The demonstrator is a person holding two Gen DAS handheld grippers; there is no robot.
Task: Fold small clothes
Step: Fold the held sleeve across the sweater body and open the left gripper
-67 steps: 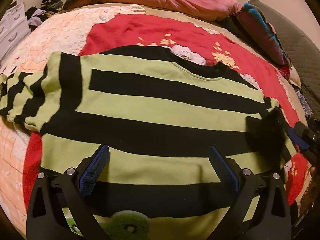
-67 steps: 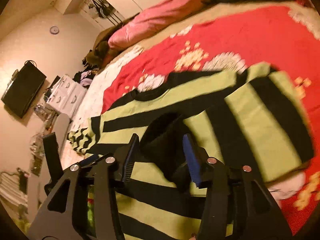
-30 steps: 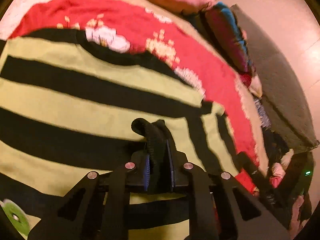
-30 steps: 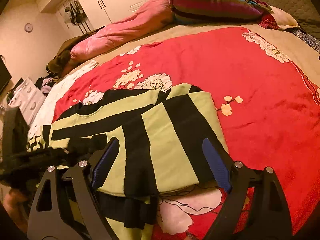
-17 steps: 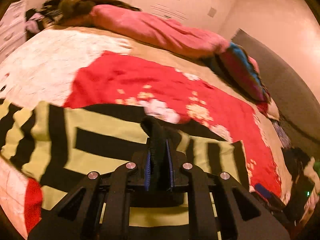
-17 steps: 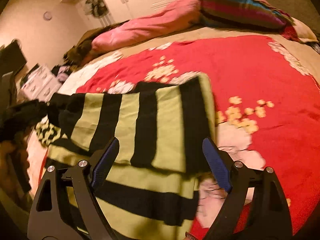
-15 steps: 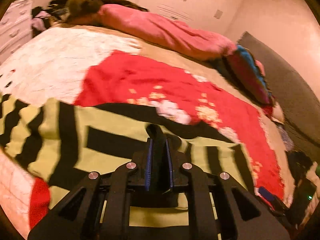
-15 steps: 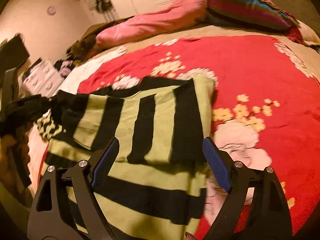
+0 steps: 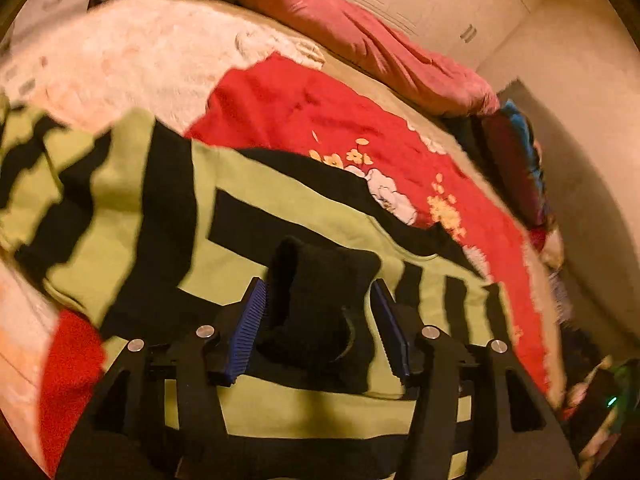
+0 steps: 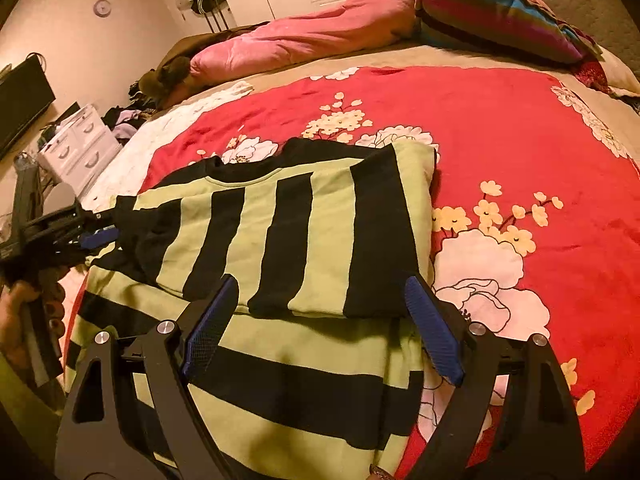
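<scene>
A green and black striped sweater [image 9: 280, 208] lies on the red flowered bedspread [image 10: 520, 140]. Its right sleeve is folded across the chest [image 10: 304, 232]. In the left wrist view my left gripper [image 9: 318, 312] stands partly open, its blue pads either side of the sleeve's black cuff [image 9: 320, 300], which rests loose between them. The left gripper also shows at the left edge of the right wrist view [image 10: 92, 236], at the cuff. My right gripper [image 10: 320, 332] is open and empty, hovering above the folded sleeve's lower edge. The other sleeve [image 9: 52, 184] lies spread to the left.
A pink duvet [image 10: 304, 40] and a striped pillow [image 10: 492, 12] lie at the head of the bed. White drawers [image 10: 76, 140] and a clothes pile stand left of the bed. A black screen [image 10: 20, 104] hangs on the wall.
My left gripper carried the cuff across the sweater to the left, then opened its jaws around it. The sleeve now lies folded over the chest. My right gripper stayed open.
</scene>
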